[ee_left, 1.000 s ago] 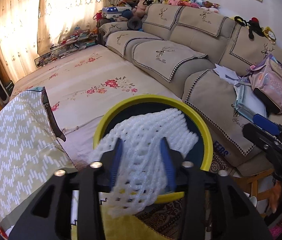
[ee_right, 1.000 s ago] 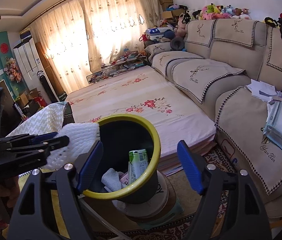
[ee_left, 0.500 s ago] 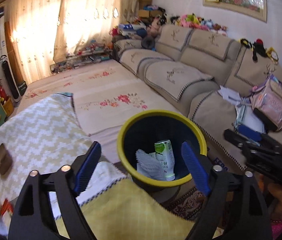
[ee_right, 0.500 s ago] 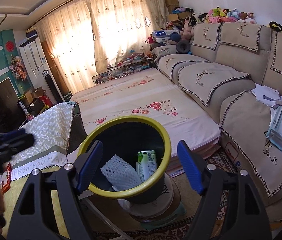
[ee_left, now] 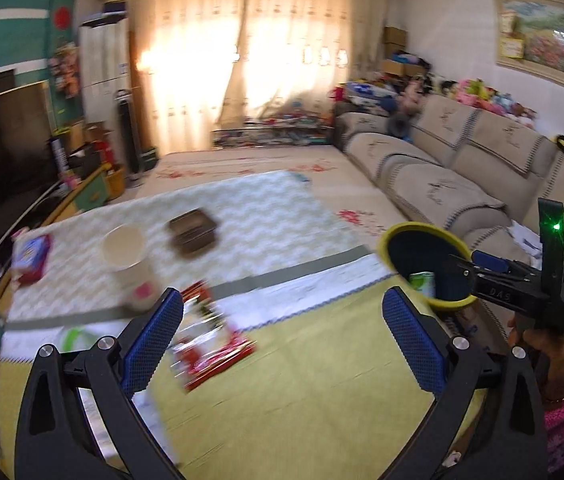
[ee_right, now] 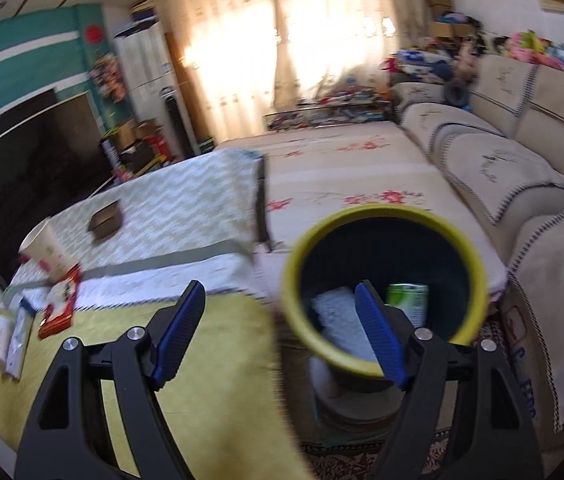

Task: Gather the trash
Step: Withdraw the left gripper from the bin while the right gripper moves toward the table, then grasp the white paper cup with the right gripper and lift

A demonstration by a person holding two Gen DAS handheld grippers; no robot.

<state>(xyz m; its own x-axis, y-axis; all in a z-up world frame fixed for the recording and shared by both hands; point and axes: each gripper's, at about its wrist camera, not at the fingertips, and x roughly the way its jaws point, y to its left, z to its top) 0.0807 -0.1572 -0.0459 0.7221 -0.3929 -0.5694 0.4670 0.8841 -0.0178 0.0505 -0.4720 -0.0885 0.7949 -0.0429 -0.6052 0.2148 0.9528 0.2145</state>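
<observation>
A person stands at a low table draped in a yellow-green cloth (ee_left: 302, 392) with a white zigzag-patterned cloth (ee_left: 250, 216) beyond it. The left gripper (ee_left: 282, 332) hovers above the table with its blue-padded fingers (ee_left: 150, 344) spread wide and nothing between them. Just under and ahead of it lies a red and white snack wrapper (ee_left: 210, 340), flat on the cloth. Farther back stands a pale paper cup (ee_left: 128, 256), a dark brown box (ee_left: 194, 232) sits beside it, and another red packet (ee_left: 30, 256) rests near the table's left edge. Off the table's right end stands a round bin with a yellow rim (ee_right: 382, 216); inside it are a green and white carton (ee_right: 408, 300) and a piece of white foam netting (ee_right: 338, 312). The right gripper (ee_right: 280, 332) is held near that bin, its fingers (ee_right: 180, 332) also parted and empty, one finger showing in front of the bin's opening. In the left gripper's view, the right gripper shows from the side at the bin's rim, with a green light glowing on its upright part. A beige sofa (ee_left: 462, 168) runs along the right wall, and bright curtains (ee_left: 250, 60) fill the far window.
</observation>
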